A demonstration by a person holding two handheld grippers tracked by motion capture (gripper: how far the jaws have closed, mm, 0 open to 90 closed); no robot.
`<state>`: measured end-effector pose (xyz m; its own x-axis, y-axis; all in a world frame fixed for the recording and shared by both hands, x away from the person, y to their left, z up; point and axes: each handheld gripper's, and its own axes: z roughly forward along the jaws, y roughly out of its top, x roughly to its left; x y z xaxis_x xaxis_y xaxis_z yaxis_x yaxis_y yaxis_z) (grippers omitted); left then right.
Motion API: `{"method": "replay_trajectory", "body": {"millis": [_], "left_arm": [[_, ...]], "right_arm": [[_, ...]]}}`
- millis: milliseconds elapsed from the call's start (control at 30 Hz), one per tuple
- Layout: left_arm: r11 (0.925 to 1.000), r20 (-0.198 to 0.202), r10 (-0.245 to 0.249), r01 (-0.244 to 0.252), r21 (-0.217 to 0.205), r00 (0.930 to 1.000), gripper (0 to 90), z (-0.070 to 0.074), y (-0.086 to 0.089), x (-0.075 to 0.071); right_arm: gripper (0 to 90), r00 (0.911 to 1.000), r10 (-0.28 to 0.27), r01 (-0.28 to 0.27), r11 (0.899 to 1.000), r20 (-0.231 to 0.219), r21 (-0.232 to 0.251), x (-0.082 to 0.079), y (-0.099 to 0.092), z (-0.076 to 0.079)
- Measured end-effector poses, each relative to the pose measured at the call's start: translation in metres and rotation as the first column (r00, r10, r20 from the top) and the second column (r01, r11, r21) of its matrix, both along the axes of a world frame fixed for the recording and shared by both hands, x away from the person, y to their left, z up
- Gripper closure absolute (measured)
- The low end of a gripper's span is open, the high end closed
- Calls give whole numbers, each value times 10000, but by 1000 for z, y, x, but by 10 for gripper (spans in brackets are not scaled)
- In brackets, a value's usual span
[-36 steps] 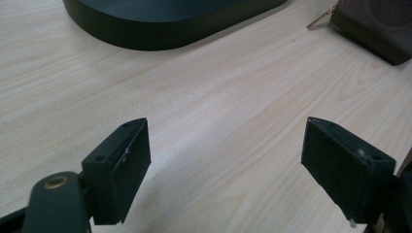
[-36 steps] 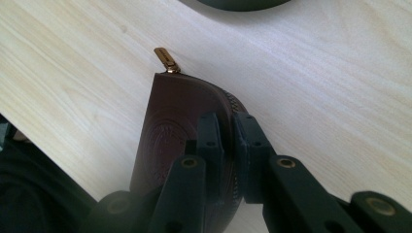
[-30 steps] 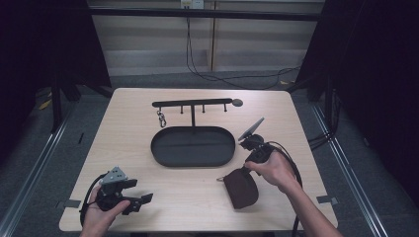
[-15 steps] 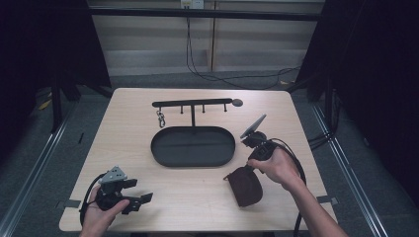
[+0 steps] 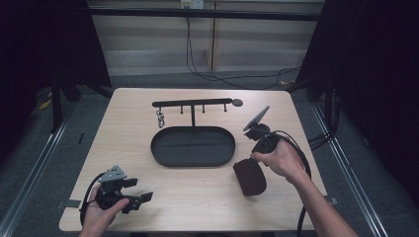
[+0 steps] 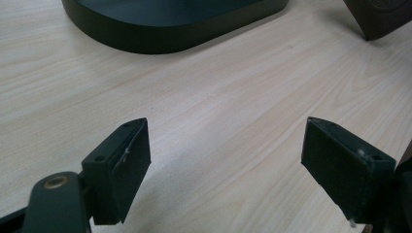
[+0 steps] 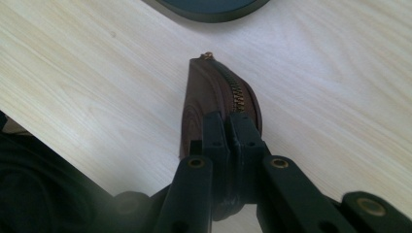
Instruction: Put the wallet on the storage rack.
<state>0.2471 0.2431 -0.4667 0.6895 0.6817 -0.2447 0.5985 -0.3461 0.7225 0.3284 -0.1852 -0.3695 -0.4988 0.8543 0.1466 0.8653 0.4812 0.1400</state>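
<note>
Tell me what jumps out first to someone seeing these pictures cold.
The right gripper, jaws clamped on a brown zippered pouch, holds it on edge at the table's right side. Mid-table lies a dark oval tray, with a black hook rack behind it carrying a small metal ring. The left gripper rests open near the front left.

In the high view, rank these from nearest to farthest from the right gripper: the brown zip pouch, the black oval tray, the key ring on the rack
1. Brown zip pouch: clamped in the right gripper, near the table's right front.
2. Black oval tray: just left, mid-table.
3. Key ring: hanging at the rack's left end, beyond the tray.
</note>
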Motion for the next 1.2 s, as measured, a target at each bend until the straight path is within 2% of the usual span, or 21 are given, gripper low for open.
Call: {"method": "replay_trajectory", "body": {"millis": [133,667,1200], "left_arm": [[10000,6,6,-6,13,10000,180,0,0,0],[9999,76,-93,92,44,9999,180,1,0,-1],[10000,53,-78,78,53,10000,179,1,1,-1]], "right_arm": [[865,9997,-39,42,9999,243,-118,2,-2,6],[866,9977,-215,240,9990,650,-380,9,1,26],[866,9971,-322,347,9988,695,-351,26,7,37]]}}
